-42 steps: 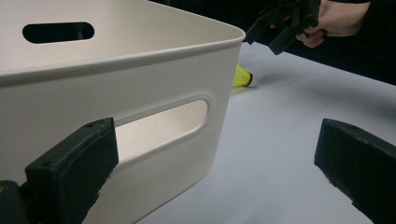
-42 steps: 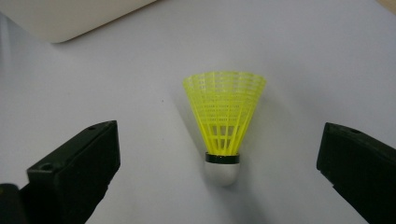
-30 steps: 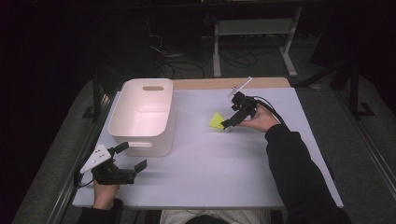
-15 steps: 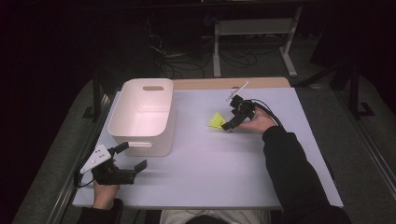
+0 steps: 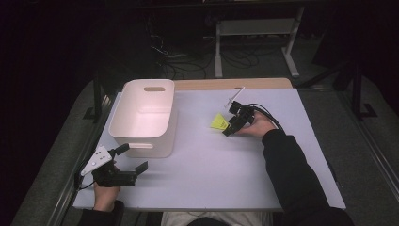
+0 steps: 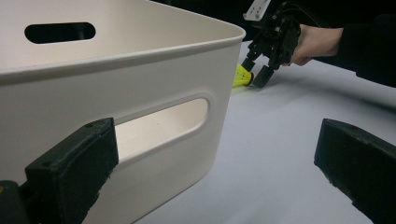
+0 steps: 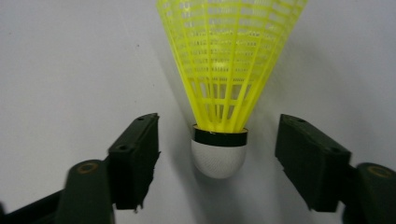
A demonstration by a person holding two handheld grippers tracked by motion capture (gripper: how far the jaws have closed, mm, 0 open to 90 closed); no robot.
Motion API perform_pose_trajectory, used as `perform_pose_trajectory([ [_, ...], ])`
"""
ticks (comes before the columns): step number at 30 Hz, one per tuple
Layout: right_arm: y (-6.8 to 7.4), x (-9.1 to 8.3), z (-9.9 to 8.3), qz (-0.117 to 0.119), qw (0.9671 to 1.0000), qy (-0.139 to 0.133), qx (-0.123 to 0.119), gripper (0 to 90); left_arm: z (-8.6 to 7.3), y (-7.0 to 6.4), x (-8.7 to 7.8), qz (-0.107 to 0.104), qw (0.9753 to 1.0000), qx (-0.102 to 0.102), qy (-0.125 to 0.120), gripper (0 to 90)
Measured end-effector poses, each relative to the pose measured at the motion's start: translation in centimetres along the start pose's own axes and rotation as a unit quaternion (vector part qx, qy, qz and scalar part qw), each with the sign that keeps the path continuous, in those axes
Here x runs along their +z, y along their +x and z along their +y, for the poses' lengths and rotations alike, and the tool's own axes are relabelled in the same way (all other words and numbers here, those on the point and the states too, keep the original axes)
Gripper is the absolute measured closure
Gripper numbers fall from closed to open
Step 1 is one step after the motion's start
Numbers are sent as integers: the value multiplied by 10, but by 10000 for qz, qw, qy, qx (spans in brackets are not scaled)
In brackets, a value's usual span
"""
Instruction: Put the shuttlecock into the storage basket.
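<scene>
The right gripper (image 7: 217, 154) is standing open, its jaws flanking the white cork of the shuttlecock (image 7: 224, 79). It is lying on the table (image 5: 197, 188), long axis pointing straight away from the gripper. Farther off, the left gripper (image 5: 128, 161) is idling open beside the bin (image 5: 141, 117).

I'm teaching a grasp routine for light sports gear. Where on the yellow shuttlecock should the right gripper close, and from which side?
Probably on the white cork head of the shuttlecock, at its black band. The shuttlecock lies on its side on the table, head toward the right gripper, whose open jaws already stand either side of it. The head looks rounded and solid; the mesh skirt would likely flex.
</scene>
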State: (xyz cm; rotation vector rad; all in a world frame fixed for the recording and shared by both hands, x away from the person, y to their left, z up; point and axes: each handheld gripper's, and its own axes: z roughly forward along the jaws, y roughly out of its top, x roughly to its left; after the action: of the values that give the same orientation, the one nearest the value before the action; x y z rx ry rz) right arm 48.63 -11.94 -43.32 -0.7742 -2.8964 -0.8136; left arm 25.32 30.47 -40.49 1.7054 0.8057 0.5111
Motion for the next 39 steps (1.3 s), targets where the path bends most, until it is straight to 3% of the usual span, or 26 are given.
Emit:
perform_pose_trajectory([
  [10,0,-1,0,44,10000,3,-4,619,0,0,0,-6,10000,2,-4,0],
  [24,4,-10,1,-67,9999,-102,4,628,0,0,0,-12,10000,5,-4,0],
  [39,21,-32,4,-126,9992,-366,-44,629,0,0,0,15,10000,3,-26,0],
])
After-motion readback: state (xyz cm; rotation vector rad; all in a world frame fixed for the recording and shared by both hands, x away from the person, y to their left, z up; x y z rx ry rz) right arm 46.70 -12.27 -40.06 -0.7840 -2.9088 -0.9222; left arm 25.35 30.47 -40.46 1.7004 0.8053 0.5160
